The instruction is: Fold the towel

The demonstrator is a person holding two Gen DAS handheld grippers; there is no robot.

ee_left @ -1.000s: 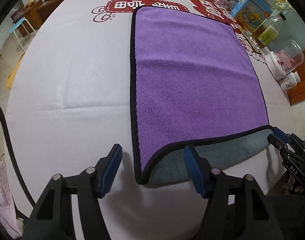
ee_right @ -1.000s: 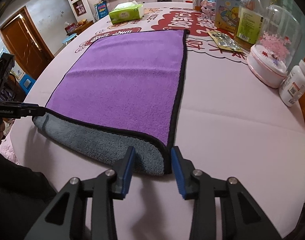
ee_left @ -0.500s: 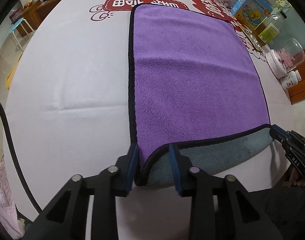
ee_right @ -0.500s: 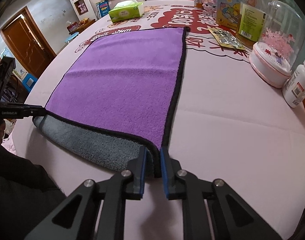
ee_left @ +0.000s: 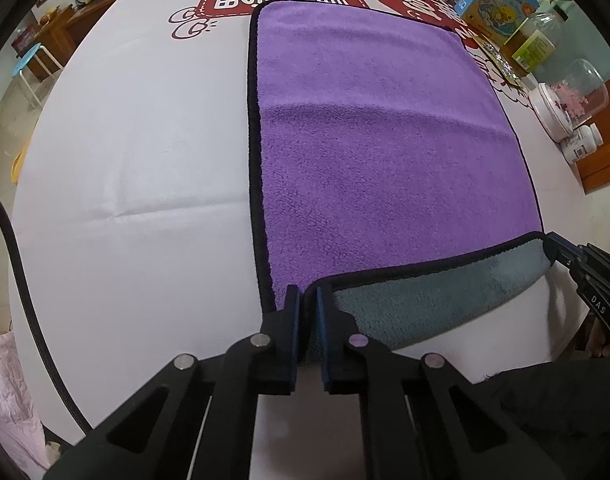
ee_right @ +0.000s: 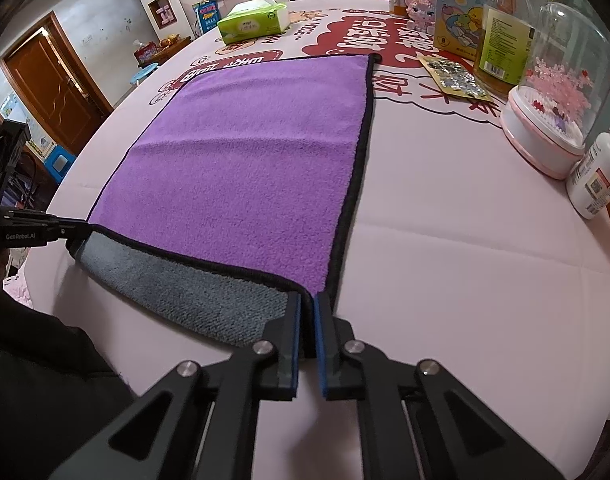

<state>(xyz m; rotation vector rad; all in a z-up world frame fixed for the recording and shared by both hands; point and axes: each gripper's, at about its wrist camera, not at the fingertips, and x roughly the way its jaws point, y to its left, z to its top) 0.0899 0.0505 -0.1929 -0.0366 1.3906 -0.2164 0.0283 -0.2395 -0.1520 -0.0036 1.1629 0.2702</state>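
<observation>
Two grippers, left [ee_left: 308,300] and right [ee_right: 307,308], clamping towel [ee_left: 385,152] corners; pink flowers [ee_right: 561,84] under dome [ee_right: 573,40].

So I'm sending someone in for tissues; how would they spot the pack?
Start at the purple towel spread on the round table. Look past its far edge: the tissue pack lies there alone, soft and lime green, unlike the bottles and boxes along the right.

towel [ee_left: 385,152] | purple, black-edged, grey underside | flat ahead of tongs | near edge turned up, corners pinched in both tongs
</observation>
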